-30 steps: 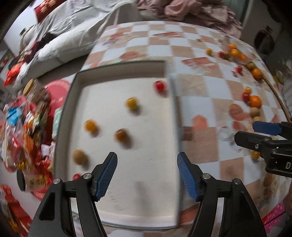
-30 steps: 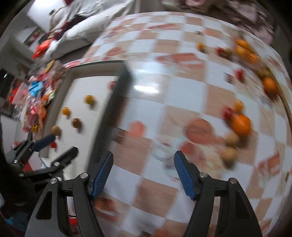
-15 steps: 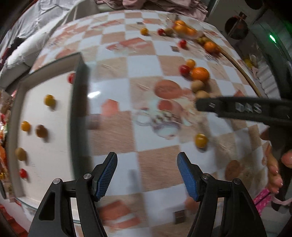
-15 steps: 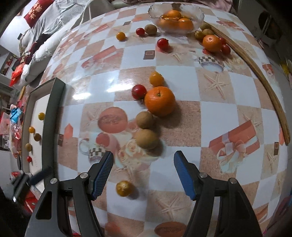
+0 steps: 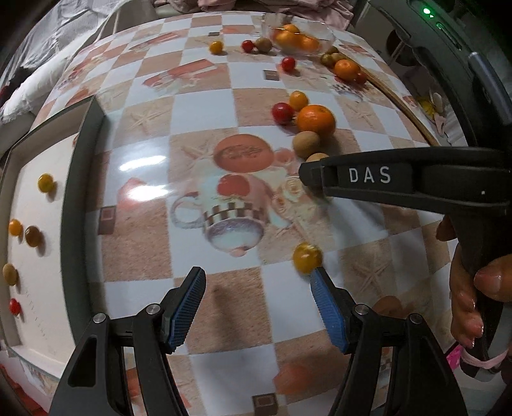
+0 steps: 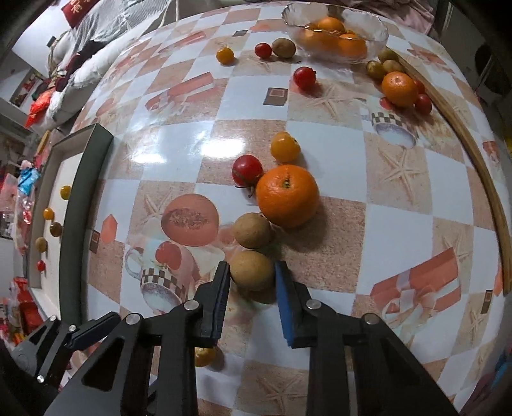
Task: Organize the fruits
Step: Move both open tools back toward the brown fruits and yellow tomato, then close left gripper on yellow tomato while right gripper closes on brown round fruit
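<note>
On the checked tablecloth (image 6: pixel 256 96), my right gripper (image 6: pixel 252 281) points steeply down over a cluster of fruit, its jaws having just been closing around the nearer of two brown round fruits (image 6: pixel 251 270); the pads sit at the fruit's two sides, and I read that as a grip, though the contact itself is hard to make out. Just beyond it lies the second brown fruit (image 6: pixel 252 230), touching a large orange (image 6: pixel 287 195), with a red tomato (image 6: pixel 247 169) and a yellow tomato (image 6: pixel 284 147) on the orange's far side. My left gripper (image 5: pixel 257 307) hangs with its jaws apart and nothing between them; a small yellow tomato (image 5: pixel 307 257) lies just beside its right pad. At far left, the white tray (image 5: pixel 80 160) holds a handful of small yellow, brown and red fruits. At the table's far edge a glass bowl (image 6: pixel 380 30) holds oranges, with more small fruits scattered near it.
</note>
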Motion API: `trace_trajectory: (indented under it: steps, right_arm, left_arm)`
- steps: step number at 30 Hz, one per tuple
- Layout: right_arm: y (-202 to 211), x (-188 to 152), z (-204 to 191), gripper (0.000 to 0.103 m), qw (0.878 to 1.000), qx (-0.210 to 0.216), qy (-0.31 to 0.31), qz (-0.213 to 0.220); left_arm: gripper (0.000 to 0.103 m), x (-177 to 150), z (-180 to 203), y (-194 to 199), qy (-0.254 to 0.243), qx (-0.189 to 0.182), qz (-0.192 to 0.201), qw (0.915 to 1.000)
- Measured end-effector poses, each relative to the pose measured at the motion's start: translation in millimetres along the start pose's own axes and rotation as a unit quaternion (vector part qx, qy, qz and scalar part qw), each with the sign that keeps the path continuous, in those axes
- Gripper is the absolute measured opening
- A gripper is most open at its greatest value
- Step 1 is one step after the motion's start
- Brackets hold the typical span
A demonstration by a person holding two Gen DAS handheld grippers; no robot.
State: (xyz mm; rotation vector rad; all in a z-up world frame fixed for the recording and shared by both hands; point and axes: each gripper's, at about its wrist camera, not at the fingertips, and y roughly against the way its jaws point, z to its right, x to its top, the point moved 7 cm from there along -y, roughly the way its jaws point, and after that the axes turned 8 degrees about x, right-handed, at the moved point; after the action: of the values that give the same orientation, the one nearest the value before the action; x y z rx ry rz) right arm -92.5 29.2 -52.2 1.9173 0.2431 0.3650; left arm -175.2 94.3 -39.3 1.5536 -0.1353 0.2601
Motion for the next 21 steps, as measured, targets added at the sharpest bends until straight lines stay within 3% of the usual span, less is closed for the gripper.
trace_trajectory:
  steps: [12, 13, 15, 17, 19, 21]
  right_arm:
    - [9, -5, 18, 0.031, 0.999, 0.034, -0.026, 0.004]
    - [9, -5, 18, 0.031, 0.999, 0.035, -0.026, 0.004]
    - [9, -5, 18, 0.031, 0.999, 0.036, -0.027, 0.004]
    - [9, -4, 19, 0.031, 0.999, 0.038, -0.028, 0.004]
    - [9, -4, 19, 0.031, 0.999, 0.038, -0.028, 0.004]
    - [9, -4, 19, 0.031, 0.999, 0.038, -0.028, 0.004]
  left_arm:
    - [0.068, 9, 30, -15, -0.035, 0.002, 0.003, 0.9994]
    - [0.056, 9, 30, -15, -0.035, 0.003, 0.003, 0.9994]
    - [0.049, 10, 30, -15, -0.035, 0.006, 0.001, 0.9994]
    - [0.033, 13, 35, -18, -0.040, 0.007, 0.002, 0.9992]
    - [0.023, 15, 38, -17, -0.042, -0.023, -0.006, 0.9988]
    - [0.023, 15, 36, -15, -0.040, -0.028, -0.007, 0.9988]
